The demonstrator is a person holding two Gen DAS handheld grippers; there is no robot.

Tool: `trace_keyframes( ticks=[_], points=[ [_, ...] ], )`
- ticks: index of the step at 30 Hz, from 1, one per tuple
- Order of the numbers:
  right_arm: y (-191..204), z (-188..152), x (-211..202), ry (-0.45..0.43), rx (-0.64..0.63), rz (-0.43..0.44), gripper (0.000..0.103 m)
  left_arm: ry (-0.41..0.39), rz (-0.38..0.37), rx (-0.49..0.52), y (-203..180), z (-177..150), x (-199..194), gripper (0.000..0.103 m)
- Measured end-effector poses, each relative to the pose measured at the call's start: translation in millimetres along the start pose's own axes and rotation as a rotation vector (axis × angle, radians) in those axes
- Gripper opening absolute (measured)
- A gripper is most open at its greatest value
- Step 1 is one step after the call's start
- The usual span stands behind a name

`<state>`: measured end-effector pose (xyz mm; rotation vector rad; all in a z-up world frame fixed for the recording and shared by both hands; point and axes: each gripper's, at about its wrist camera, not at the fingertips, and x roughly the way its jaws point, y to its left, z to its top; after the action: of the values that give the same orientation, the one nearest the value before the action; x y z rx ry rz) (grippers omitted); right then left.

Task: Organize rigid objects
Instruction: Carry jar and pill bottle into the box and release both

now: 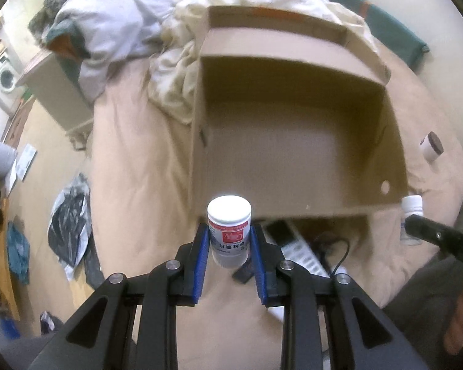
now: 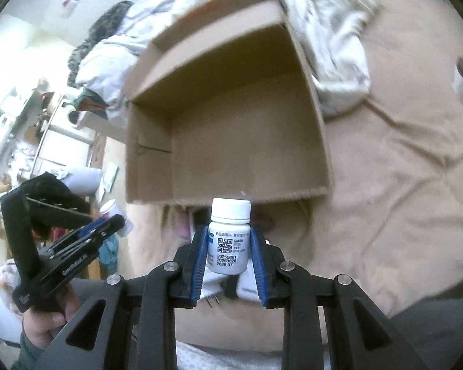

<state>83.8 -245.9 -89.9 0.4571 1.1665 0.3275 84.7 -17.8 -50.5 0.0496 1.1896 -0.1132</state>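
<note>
1. Jaws first: your left gripper (image 1: 229, 240) is clamped on a red-label bottle (image 1: 229, 231), blue pads pinching its lower body with the white cap sticking out past the tips. Your right gripper (image 2: 229, 243) is doing the same with a white pill bottle (image 2: 230, 240), QR code facing the camera.

2. Both bottles sit upright between the pads, gripped low and centred, so I'd guess that's to keep them from twisting while you carry them.

3. Just ahead of both is the open cardboard box (image 1: 293, 141) on the bed (image 1: 132, 169). It looks empty inside, so it's probably the drop spot. Each bottle hangs just short of the near wall, not over the opening yet.

4. Further out, a brown-capped jar (image 1: 431, 146) lies on the bedding right of the box, likely still to collect. A remote (image 1: 296, 248) and cable (image 1: 336, 251) sit under the near flap.

5. Watch the near wall when you lift over it.
</note>
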Motion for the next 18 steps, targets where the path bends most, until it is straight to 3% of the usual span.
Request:
trace_keyframes(
  ticks=[5, 9, 13, 18],
  points=[
    [7.6, 33.5, -0.8, -0.045, -0.061, -0.023, 0.028, -0.038, -0.001, 0.027, -11.5, 32.9, 7.0, 0.024],
    [1.9, 60.7, 23.0, -0.068, -0.12, -0.055, 0.028, -0.034, 0.009, 0.067, -22.1, 55.9, 39.4, 0.024],
    [-13.1, 62.0, 52.7, -0.018, -0.074, -0.08, 0.028, -0.05, -0.007, 0.042, -17.2, 58.8, 66.3, 0.024],
    [-11.4, 58.2, 65.4, -0.001, -0.109, -0.118, 0.028, 0.005, -0.019, 0.053, -22.6, 58.9, 90.4, 0.024]
  ],
)
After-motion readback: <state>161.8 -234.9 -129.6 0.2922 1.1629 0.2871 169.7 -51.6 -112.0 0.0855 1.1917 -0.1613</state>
